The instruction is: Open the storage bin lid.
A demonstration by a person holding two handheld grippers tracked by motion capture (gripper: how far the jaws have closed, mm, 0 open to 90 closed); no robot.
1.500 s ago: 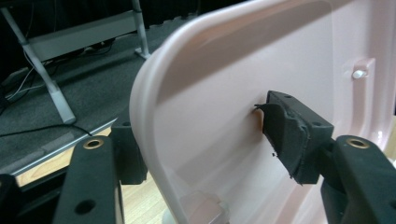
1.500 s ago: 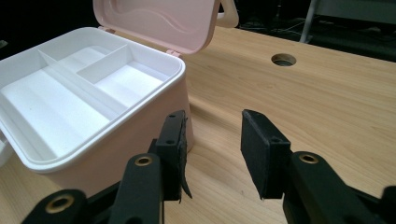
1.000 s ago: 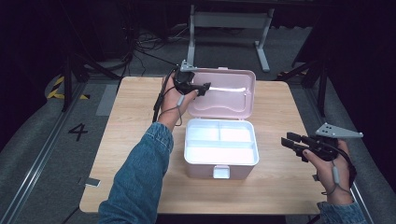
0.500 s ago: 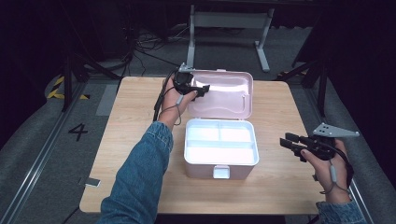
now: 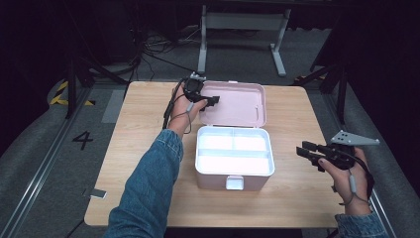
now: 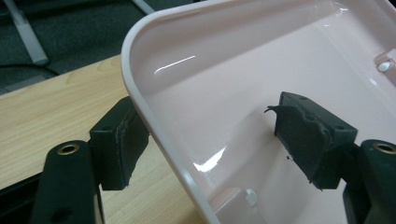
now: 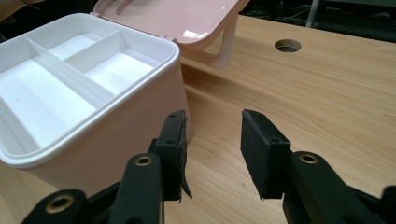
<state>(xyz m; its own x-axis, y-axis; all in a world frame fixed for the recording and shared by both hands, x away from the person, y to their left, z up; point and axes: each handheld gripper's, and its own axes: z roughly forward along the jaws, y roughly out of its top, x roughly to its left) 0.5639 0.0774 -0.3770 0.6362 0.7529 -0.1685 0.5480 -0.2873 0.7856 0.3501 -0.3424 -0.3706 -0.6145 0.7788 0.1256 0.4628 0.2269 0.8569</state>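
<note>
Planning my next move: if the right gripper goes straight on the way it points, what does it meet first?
Probably the pink box: the right gripper, jaws open and empty, points along the table beside the box wall, its nearer jaw about level with it. Depth unclear.

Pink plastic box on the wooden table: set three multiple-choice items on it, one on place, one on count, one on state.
1. Where is the left tool?
A. at the rim of the pink plastic lid
B. on the floor
C. inside the white tray

2. How many compartments has the white tray?
A. one
B. three
C. six

3. How is the pink plastic box?
A. latched shut
B. open, lid laid back
C. lying on its side

Answers: 1 A, the jaws straddle the lid's rim; 2 B, two small, one long; 3 B, the tray's inside shows.
</note>
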